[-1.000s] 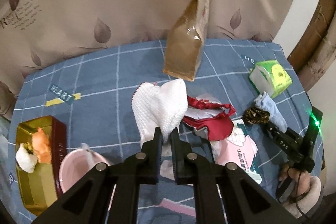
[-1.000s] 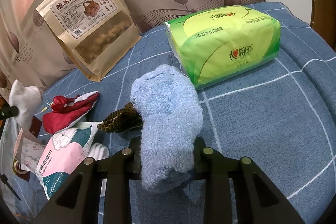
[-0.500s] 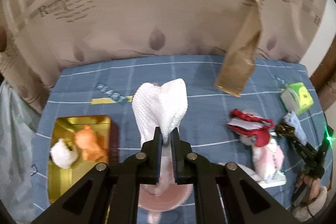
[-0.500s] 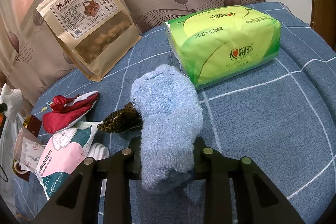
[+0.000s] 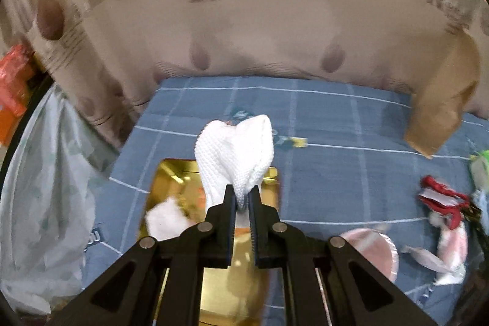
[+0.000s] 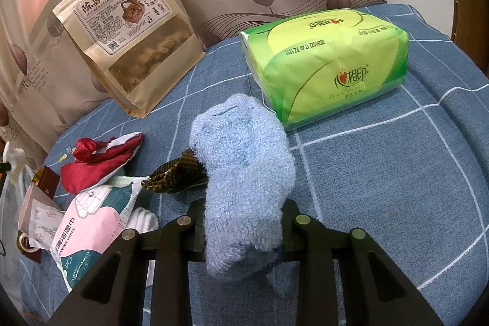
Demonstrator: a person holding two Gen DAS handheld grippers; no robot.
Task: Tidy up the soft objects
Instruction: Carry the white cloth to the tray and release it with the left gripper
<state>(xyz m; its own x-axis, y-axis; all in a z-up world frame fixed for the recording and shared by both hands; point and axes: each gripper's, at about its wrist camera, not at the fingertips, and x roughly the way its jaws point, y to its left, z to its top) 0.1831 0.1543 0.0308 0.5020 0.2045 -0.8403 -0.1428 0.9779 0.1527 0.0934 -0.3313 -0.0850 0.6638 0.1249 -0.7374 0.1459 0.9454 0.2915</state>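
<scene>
The left hand-held gripper (image 5: 243,200) is closed tight on a white cloth (image 5: 235,156), pinching it by one bunched end. The cloth stands up above the jaws, over the gold tin (image 5: 214,280) on the blue checked counter (image 5: 336,173). A white fluffy thing (image 5: 163,219) already lies in that tin, so the tin looks like the place for soft things. The right hand-held gripper (image 6: 244,229) is closed on a blue fuzzy sock (image 6: 244,167), which hangs out both above and below the jaws. Both cloths look light and floppy. They bend and sag, so a pinch on a thick fold holds best, and they should not break if dropped. A thin edge could slip out. The left view alone shows the tin, a pink bowl (image 5: 376,246) beside it and a plastic bag (image 5: 39,203) off the counter's edge. The right view alone shows clearly the green tissue pack (image 6: 327,66) just behind the sock, the brown snack bag (image 6: 131,32) leaning on the curtain, a red cloth (image 6: 97,165), a pink wipes pack (image 6: 88,231) and a dark shiny wrapper (image 6: 177,176).
</scene>
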